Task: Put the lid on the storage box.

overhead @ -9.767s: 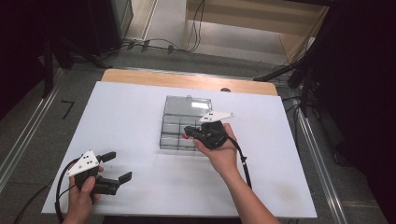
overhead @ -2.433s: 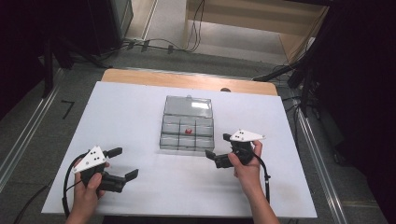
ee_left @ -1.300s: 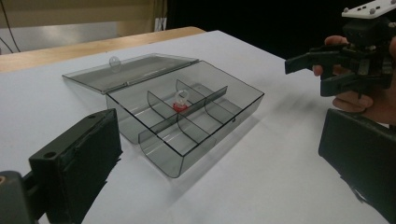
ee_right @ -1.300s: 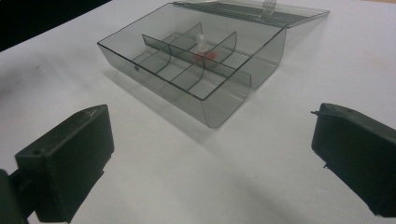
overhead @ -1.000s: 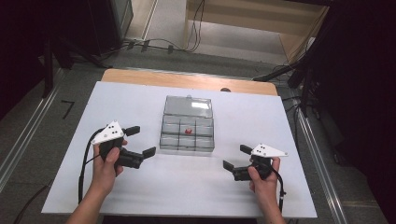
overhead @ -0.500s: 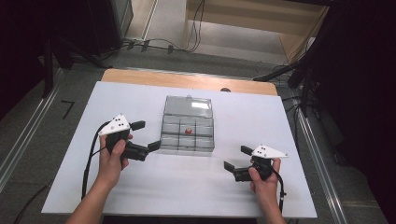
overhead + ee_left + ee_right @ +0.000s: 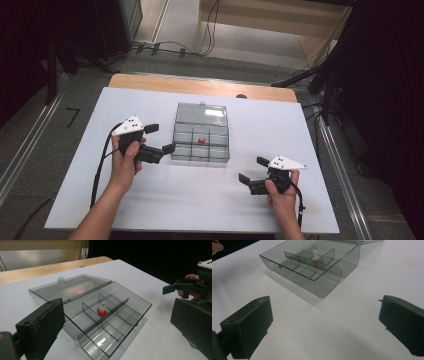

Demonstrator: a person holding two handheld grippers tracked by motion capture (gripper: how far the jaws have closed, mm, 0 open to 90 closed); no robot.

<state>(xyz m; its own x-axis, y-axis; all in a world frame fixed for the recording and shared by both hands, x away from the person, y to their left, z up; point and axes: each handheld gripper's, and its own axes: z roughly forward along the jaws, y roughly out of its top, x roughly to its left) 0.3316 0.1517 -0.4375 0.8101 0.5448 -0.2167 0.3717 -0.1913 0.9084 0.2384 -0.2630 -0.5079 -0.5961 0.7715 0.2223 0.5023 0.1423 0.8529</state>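
reaching toward the compartment box (image 7: 201, 141) from its left: left gripper (image 7: 159, 139) sits just beside the box's left wall, jaws spread wide, nothing held. box lies open mid-table, lid (image 7: 202, 112) folded flat on the far side; small red piece (image 7: 201, 140) in a middle cell. right gripper (image 7: 251, 170), also agape and empty, rests well apart, near-right. left is nearer.

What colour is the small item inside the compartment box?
Red base with a clear top; the left gripper view shows it best.
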